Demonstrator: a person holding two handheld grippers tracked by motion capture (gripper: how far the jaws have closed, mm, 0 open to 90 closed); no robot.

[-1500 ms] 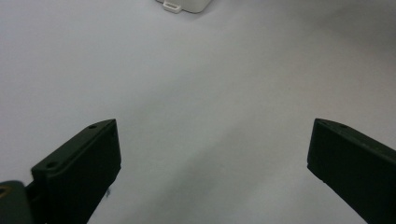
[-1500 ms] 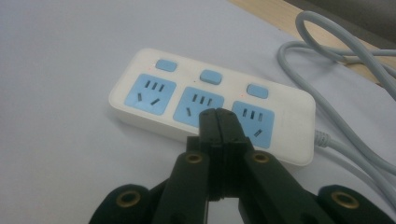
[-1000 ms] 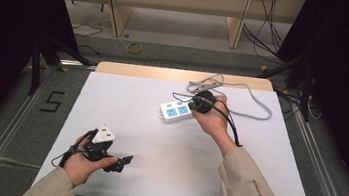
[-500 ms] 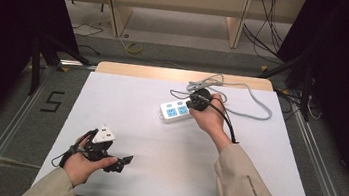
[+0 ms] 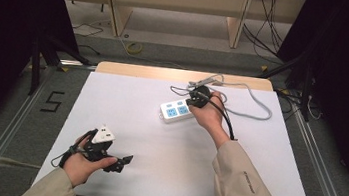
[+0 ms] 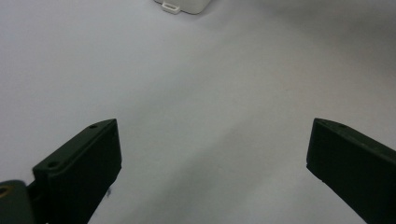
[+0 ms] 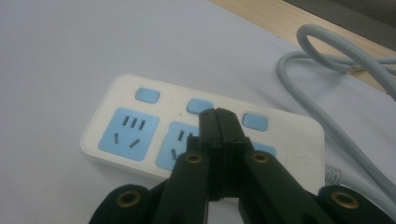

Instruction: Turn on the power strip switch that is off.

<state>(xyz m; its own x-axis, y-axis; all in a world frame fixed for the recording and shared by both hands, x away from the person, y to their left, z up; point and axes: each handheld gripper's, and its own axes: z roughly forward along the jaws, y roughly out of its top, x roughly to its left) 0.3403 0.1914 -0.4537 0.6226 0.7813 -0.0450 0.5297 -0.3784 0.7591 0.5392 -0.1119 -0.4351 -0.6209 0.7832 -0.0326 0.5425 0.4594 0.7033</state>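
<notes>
High view: your right gripper [image 5: 197, 96] sits over the far end of the power strip [image 5: 177, 111], on the side where the grey cable [image 5: 253, 100] leaves it. Compared with a second ago, your right hand has crept only slightly toward the strip, which itself lies where it did on the white table [image 5: 151, 186]. Your left gripper [image 5: 122, 161] rests well apart from the strip, near the table's front edge, unmoved.

Left gripper view: the jaws stand spread wide with nothing between them. The strip's corner [image 6: 182, 5] shows far ahead of them.

Right gripper view: the jaws are pressed together, empty, and their joined tip hovers just at the middle blue switch [image 7: 198, 105] of the three on the strip's top face. Whether the tip touches the switch cannot be told.

Judgement: the small advance suggests you are lining up to press that middle switch. The press itself appears not yet made.
</notes>
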